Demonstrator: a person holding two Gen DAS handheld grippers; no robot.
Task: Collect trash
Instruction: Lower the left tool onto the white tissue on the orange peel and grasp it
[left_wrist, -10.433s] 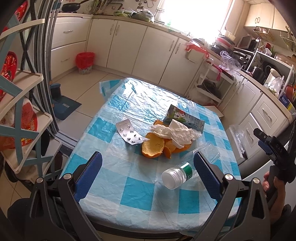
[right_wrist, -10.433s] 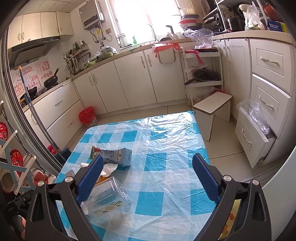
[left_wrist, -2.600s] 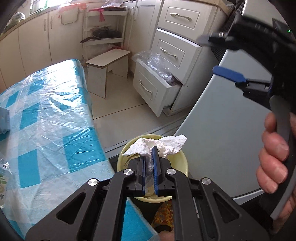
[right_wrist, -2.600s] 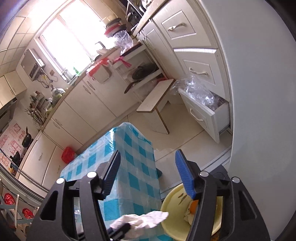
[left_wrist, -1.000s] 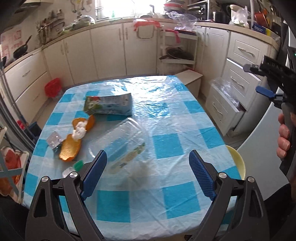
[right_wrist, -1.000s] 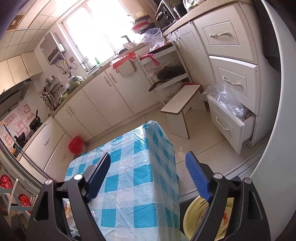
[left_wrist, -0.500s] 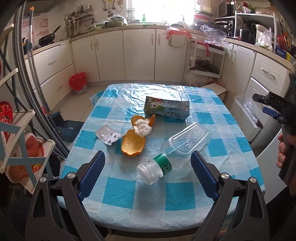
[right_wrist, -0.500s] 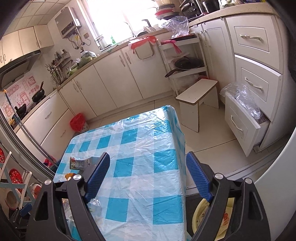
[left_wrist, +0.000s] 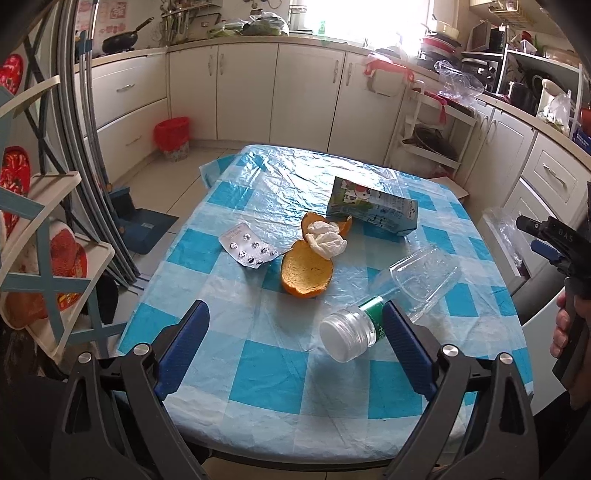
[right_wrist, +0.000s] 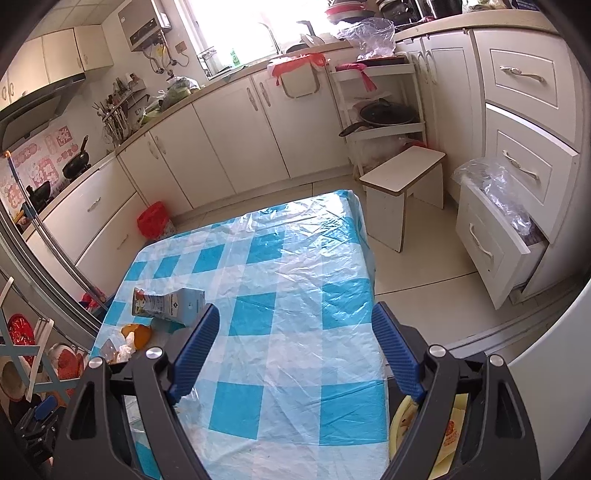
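My left gripper (left_wrist: 295, 334) is open and empty above the near edge of the blue-checked table (left_wrist: 258, 369). Ahead of it lie a clear plastic bottle (left_wrist: 388, 299) with a white cap, an orange peel (left_wrist: 306, 269) with a crumpled tissue (left_wrist: 327, 240) on it, a pill blister pack (left_wrist: 247, 249) and a milk carton (left_wrist: 373, 210). My right gripper (right_wrist: 295, 350) is open and empty over the table's right side. The carton (right_wrist: 168, 301) and peel (right_wrist: 138, 332) also show in the right wrist view, at far left. A yellow bin (right_wrist: 400, 428) sits below the right finger.
A white stool (right_wrist: 404, 184) and an open drawer (right_wrist: 491, 240) with a plastic bag stand right of the table. A red waste basket (left_wrist: 171, 136) stands by the far cabinets. A rack (left_wrist: 37, 221) is on the left.
My left gripper let go of the tissue over the yellow bin, opened, and swung back to face the trash on the table. My right gripper tilted down toward the table.
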